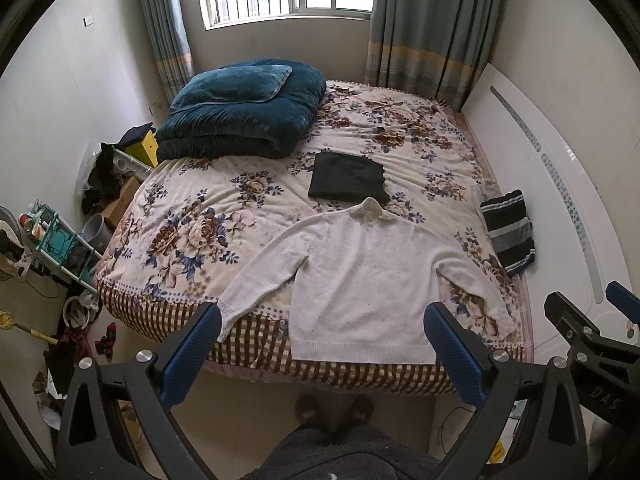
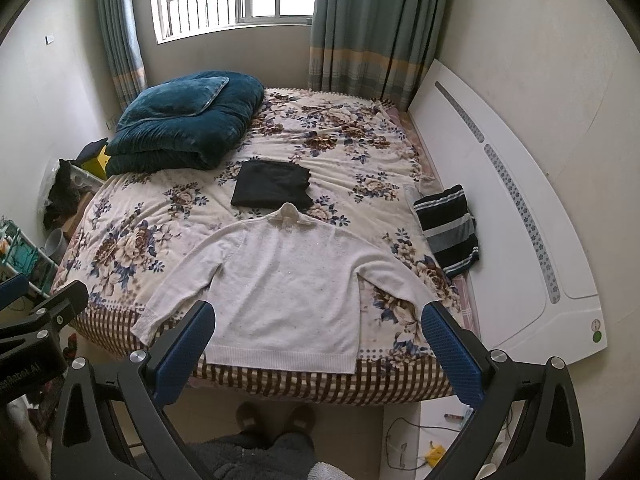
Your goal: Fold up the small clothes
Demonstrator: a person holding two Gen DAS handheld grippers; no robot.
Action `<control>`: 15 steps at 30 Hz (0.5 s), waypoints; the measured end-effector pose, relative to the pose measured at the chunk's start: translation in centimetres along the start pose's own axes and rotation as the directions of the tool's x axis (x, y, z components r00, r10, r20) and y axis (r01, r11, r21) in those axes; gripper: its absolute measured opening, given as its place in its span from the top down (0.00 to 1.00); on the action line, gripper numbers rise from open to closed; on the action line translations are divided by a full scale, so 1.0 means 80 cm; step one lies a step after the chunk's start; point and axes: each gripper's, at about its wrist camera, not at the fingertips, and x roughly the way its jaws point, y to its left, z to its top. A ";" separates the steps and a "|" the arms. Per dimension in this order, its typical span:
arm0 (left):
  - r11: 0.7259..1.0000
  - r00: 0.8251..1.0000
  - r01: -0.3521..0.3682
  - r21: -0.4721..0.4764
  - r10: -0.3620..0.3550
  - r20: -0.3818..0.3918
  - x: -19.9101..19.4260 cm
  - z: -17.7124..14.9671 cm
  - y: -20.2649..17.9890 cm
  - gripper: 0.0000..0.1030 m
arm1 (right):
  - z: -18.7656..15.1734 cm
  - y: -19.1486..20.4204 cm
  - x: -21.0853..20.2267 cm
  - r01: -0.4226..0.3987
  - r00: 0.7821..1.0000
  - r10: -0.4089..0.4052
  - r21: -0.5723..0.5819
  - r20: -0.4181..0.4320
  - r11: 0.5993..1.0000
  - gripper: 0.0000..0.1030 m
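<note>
A white long-sleeved sweater (image 1: 360,280) (image 2: 288,288) lies spread flat on the near part of the flowered bedspread (image 1: 192,224) (image 2: 132,236), collar away from me, hem at the bed's front edge, both sleeves slanting outward. Beyond its collar rests a folded black garment (image 1: 347,178) (image 2: 273,184). A folded black-and-grey striped garment (image 1: 509,232) (image 2: 450,229) sits at the bed's right edge. My left gripper (image 1: 322,354) hangs open above the bed's front edge, nothing between its blue pads. My right gripper (image 2: 320,350) is open too, empty, over the sweater's hem.
A folded teal quilt with a pillow (image 1: 244,110) (image 2: 184,120) fills the bed's far left corner. A white headboard (image 1: 560,200) (image 2: 508,208) lines the right side. Clutter and a shelf rack (image 1: 60,248) crowd the floor on the left. The person's slippered feet (image 1: 334,408) stand below the bed's front edge.
</note>
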 end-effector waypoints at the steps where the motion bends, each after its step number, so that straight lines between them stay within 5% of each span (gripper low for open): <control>1: 1.000 1.000 0.000 -0.001 0.000 0.001 0.000 0.000 0.000 0.00 | 0.000 0.000 -0.001 0.000 1.000 0.000 -0.001 0.000 1.000 0.00; 15: 1.000 1.000 -0.001 0.000 0.001 0.013 -0.002 -0.001 0.000 0.00 | -0.001 0.007 -0.006 0.001 1.000 -0.001 0.000 -0.001 1.000 0.00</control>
